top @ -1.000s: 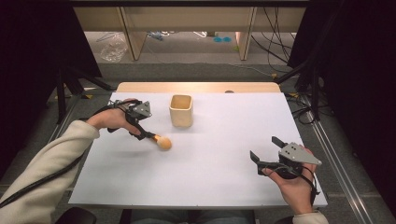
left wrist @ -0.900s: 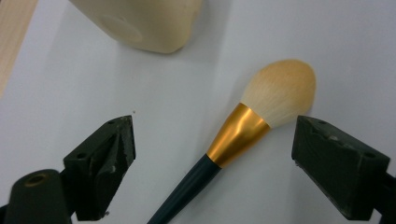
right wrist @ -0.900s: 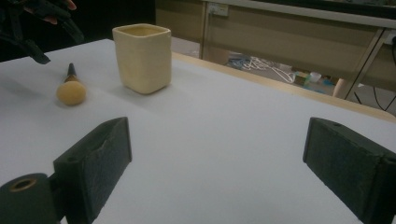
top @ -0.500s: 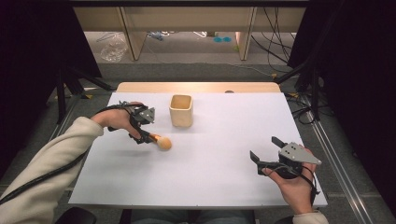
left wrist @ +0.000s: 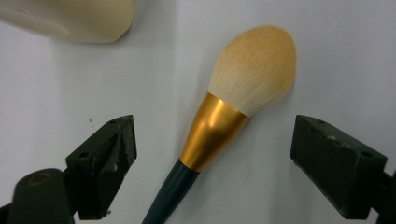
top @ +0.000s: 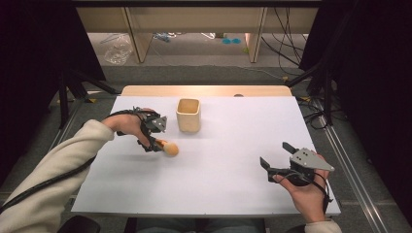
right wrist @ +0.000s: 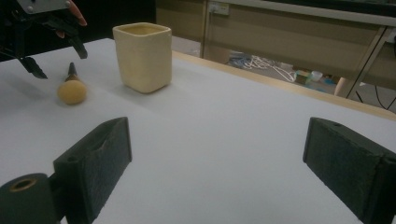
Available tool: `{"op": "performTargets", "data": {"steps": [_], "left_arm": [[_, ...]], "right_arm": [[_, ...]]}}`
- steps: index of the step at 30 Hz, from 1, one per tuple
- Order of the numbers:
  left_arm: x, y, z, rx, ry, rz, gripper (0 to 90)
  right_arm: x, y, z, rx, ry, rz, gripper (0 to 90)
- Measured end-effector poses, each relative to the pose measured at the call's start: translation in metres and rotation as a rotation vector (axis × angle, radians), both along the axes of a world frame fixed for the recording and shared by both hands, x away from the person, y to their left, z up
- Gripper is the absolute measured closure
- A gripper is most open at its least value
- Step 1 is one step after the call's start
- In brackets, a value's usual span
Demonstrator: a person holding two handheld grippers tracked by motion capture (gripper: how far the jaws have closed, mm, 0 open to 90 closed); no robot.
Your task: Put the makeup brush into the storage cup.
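Brush [left wrist: 219, 126] between open left gripper [left wrist: 212, 154] jaws.

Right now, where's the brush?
The brush lies flat on the white table, left side in the high view, just in front of the cream cup, between the open jaws of the left gripper.

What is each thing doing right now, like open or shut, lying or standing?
Left tongs: open, jaws either side of the brush, not gripping it.
Right tongs: open, holding nothing.
Brush: lying flat on the table, bristles pointing away from the left tongs.
Cup: standing upright, apart from the brush; what's inside can't be told.
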State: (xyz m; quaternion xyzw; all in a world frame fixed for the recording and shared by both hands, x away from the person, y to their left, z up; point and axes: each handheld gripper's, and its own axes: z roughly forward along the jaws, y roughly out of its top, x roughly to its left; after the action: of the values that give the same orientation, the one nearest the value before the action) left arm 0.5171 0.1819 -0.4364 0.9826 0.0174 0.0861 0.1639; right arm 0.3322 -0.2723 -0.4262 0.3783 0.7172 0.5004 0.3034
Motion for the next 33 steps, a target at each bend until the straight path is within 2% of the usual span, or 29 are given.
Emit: {"op": "performTargets", "data": {"steps": [3, 6, 10, 15, 16, 19, 22, 24, 26, 27, 30, 31, 32, 33], "left_arm": [[0.001, -0.003, -0.002, 0.013, 0.001, -0.014, 14.9], [0.001, -0.004, -0.004, 0.020, 0.013, -0.003, 15.6], [0.002, -0.004, -0.006, 0.039, 0.021, -0.009, 15.6], [0.003, -0.004, -0.010, 0.041, 0.026, -0.007, 15.8], [0.004, -0.004, -0.009, 0.067, 0.024, -0.028, 15.8], [0.003, -0.005, -0.012, 0.046, 0.031, -0.008, 16.2], [0.003, -0.006, -0.013, 0.049, 0.032, -0.019, 16.3], [0.004, -0.007, -0.011, 0.072, 0.027, -0.038, 16.4], [0.004, -0.007, -0.011, 0.071, 0.029, -0.037, 16.5], [0.003, -0.007, -0.013, 0.054, 0.038, -0.021, 16.5], [0.005, -0.008, -0.014, 0.063, 0.037, -0.027, 16.9], [0.006, -0.008, -0.014, 0.084, 0.035, -0.042, 17.0], [0.006, -0.009, -0.015, 0.088, 0.036, -0.044, 17.1], [0.006, -0.009, -0.016, 0.074, 0.040, -0.034, 17.2]], "right_arm": [[0.001, 0.001, -0.001, 0.008, -0.013, -0.004, 8.9], [0.000, 0.000, 0.000, 0.000, 0.001, 0.002, 8.9], [0.001, 0.000, -0.001, 0.004, -0.004, 0.005, 8.9], [0.001, 0.000, -0.001, 0.005, -0.005, 0.004, 8.9], [0.001, 0.000, -0.001, 0.005, -0.005, 0.005, 8.9], [0.001, 0.001, -0.001, 0.007, -0.011, 0.000, 8.9], [0.001, 0.000, -0.001, 0.005, -0.008, 0.003, 8.9], [0.001, 0.001, -0.001, 0.007, -0.011, 0.000, 8.9], [0.001, 0.001, -0.001, 0.007, -0.011, 0.000, 8.9], [0.001, 0.001, -0.001, 0.006, -0.010, -0.001, 8.9], [0.001, 0.001, -0.002, 0.005, -0.008, 0.001, 8.9], [0.001, 0.001, -0.002, 0.006, -0.009, 0.001, 8.9], [0.001, 0.001, -0.002, 0.007, -0.009, 0.002, 8.9], [0.001, 0.001, -0.002, 0.006, -0.009, 0.001, 9.0]]}}
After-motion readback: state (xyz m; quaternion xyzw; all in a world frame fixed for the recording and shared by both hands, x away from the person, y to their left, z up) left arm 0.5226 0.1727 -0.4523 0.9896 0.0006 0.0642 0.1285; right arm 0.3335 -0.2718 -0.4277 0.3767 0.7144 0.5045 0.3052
